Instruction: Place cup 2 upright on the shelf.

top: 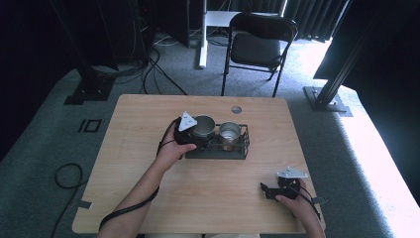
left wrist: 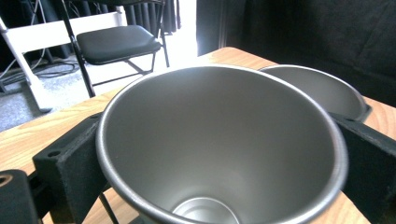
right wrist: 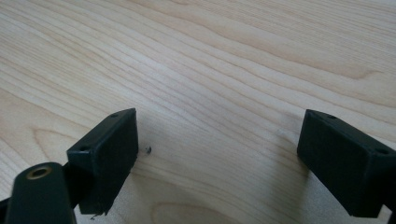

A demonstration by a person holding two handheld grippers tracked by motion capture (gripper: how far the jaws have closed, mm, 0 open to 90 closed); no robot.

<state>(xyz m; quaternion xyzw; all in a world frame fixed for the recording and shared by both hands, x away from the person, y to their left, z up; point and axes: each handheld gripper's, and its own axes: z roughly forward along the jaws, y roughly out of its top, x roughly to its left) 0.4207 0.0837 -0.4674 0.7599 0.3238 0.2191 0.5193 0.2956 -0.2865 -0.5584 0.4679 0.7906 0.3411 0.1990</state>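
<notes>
My left gripper (top: 194, 135) is at the left end of a black wire rack (top: 242, 144) near the middle of the pale wooden surface (top: 148, 119), and its two black jaws sit one on each side of a plain silver metal cup (top: 203, 125), pinching it by its outer wall. In the left gripper view that cup (left wrist: 219, 140) stands open-mouthed right before the camera, its brushed inside and round bottom plain to see, with a jaw pressed against the wall at either flank. A second silver metal cup (top: 230, 132) stands just beside the first, in the right part of the same rack; in the left gripper view its rim (left wrist: 322, 88) peeps out behind the one I hold (whether the two touch I cannot tell). The held cup stands roughly upright in the rack, though I cannot see whether its base rests on the wires. My right gripper (top: 270, 191) lies well apart from the rack, low at the near right part of the surface, my hand (top: 295, 201) around its body. In the right gripper view its jaws are spread wide with only bare wood grain (right wrist: 219, 93) between them, holding nothing. Beyond the far edge a black folding chair (top: 257, 44) stands on the grey carpet.
</notes>
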